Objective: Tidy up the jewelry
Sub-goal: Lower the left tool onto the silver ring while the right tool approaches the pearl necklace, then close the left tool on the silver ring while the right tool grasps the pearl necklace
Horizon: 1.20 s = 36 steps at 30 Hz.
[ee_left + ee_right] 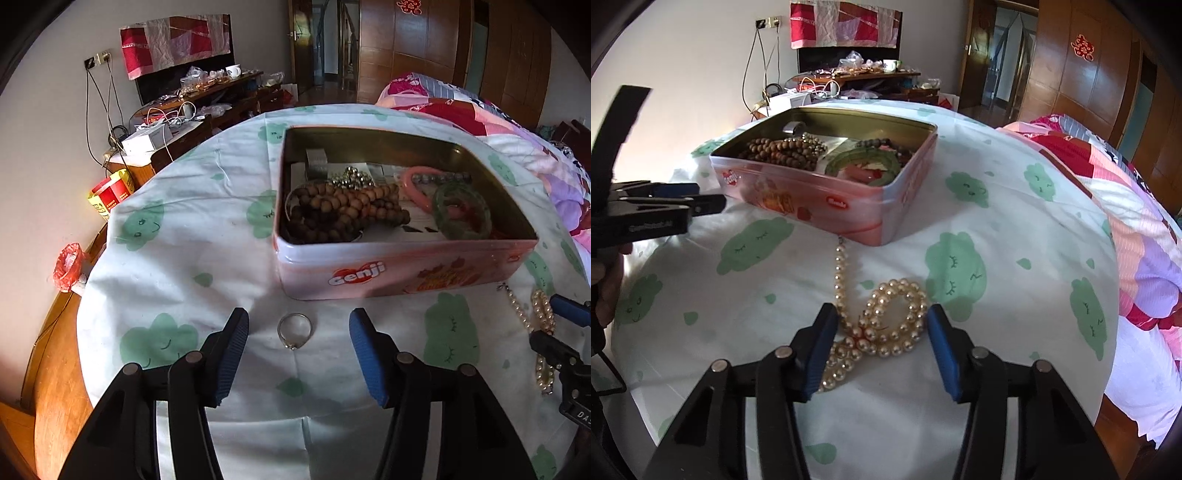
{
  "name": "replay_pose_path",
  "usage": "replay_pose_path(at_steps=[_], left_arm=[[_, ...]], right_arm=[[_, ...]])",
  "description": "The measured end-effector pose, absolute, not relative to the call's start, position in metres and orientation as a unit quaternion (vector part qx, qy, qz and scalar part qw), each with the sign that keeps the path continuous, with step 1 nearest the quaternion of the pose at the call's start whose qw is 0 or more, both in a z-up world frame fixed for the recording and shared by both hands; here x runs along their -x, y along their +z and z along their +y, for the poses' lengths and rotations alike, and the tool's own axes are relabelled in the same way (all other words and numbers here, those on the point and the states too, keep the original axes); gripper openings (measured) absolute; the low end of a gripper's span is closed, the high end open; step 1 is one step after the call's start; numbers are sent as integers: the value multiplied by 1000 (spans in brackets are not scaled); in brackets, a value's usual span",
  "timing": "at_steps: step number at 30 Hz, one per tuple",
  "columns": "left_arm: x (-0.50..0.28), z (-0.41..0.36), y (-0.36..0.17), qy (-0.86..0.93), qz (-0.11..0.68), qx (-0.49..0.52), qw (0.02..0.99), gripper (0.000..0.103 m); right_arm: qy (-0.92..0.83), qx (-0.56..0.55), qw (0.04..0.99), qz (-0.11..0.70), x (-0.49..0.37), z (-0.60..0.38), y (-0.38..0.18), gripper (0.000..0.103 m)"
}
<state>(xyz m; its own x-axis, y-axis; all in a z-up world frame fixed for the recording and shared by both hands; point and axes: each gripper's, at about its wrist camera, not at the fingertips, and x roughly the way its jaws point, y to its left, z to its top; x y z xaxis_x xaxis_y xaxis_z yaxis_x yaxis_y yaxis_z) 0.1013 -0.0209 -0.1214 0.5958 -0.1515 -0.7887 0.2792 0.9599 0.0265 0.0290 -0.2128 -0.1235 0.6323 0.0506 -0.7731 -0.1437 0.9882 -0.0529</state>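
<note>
A silver ring [294,330] lies on the cloud-print cloth between the fingers of my left gripper [298,318], which is open and does not touch it. Just behind the ring stands an open pink tin [406,269] holding brown wooden beads [343,206], a green bangle [461,212] and a pink bangle [413,177]. In the right wrist view a pearl necklace [890,325] lies coiled on the cloth, one strand running toward the tin [849,210]. My right gripper [882,311] straddles the coil, its pads close on either side, and the coil still rests round on the cloth.
The left gripper [701,201] shows side-on at the left of the right wrist view, held by a hand. A pink and red quilt [1126,206] lies to the right. A cluttered dark desk [207,99] stands beyond the table. The table's wooden edge [55,369] shows at left.
</note>
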Motion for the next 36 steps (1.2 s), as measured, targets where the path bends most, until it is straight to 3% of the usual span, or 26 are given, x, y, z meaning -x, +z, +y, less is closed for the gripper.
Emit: replay_pose_path(at_steps=[1,6,17,19,27,30,36], left_arm=[[-101,-20,-122,-122,435,-72,889,54],[-91,-22,-121,-135,431,-69,890,19],[-74,-21,-115,-150,431,-54,888,19],[-71,-22,-110,-153,427,-52,890,19],[-65,-27,-107,-162,425,-59,889,19],[-66,-27,-109,-160,426,-56,889,19],[-63,-29,-110,-162,426,-55,889,19]], right_arm=[[54,55,902,424,-29,-213,-124,53],[56,51,905,419,-28,-215,-124,53],[74,55,907,412,-25,-215,-121,45],[81,57,908,407,-24,-214,-117,22],[76,44,905,416,-26,-226,-116,22],[69,23,906,416,-25,-235,-112,31],[47,39,906,420,-26,-228,-117,37]])
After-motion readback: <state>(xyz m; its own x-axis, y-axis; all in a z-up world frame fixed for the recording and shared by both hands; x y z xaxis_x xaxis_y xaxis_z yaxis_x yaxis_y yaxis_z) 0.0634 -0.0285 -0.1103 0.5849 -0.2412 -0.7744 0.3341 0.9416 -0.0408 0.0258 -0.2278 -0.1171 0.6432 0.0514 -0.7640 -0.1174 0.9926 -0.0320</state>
